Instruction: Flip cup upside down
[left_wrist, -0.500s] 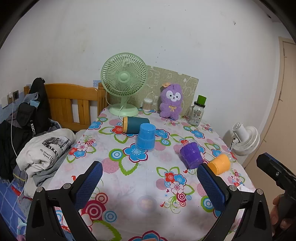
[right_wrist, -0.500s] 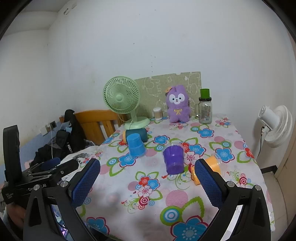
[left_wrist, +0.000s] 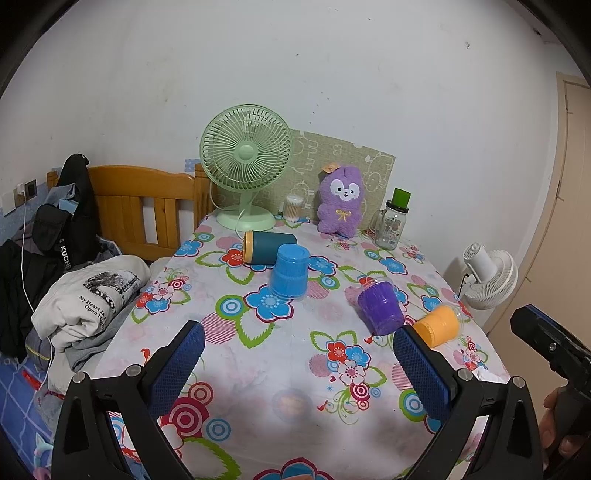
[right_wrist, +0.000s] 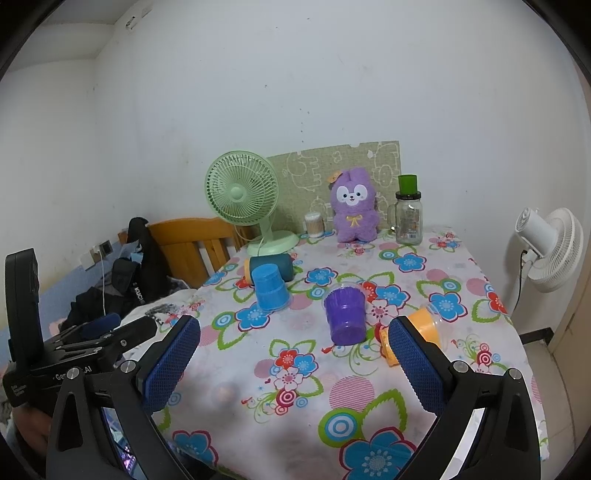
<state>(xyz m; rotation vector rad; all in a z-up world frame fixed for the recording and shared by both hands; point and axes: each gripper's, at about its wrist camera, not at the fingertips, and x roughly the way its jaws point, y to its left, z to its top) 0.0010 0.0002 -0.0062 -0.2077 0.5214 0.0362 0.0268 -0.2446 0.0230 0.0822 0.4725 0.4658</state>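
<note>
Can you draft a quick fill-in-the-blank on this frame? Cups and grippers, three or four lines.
1. The blue cup stands ____ on the table.
2. The cup standing mouth up is ____.
3. The orange cup lies on its ____.
4. The left gripper and the right gripper are both ____, holding nothing.

Missing words: upside down; purple; side; open

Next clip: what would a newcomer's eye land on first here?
Probably the loud flowered tablecloth and the bright cups on it: a blue cup upside down at centre-left, a purple cup upright mid-table, an orange cup on its side to its right. Behind them, a green fan and purple plush stand against the wall.
</note>
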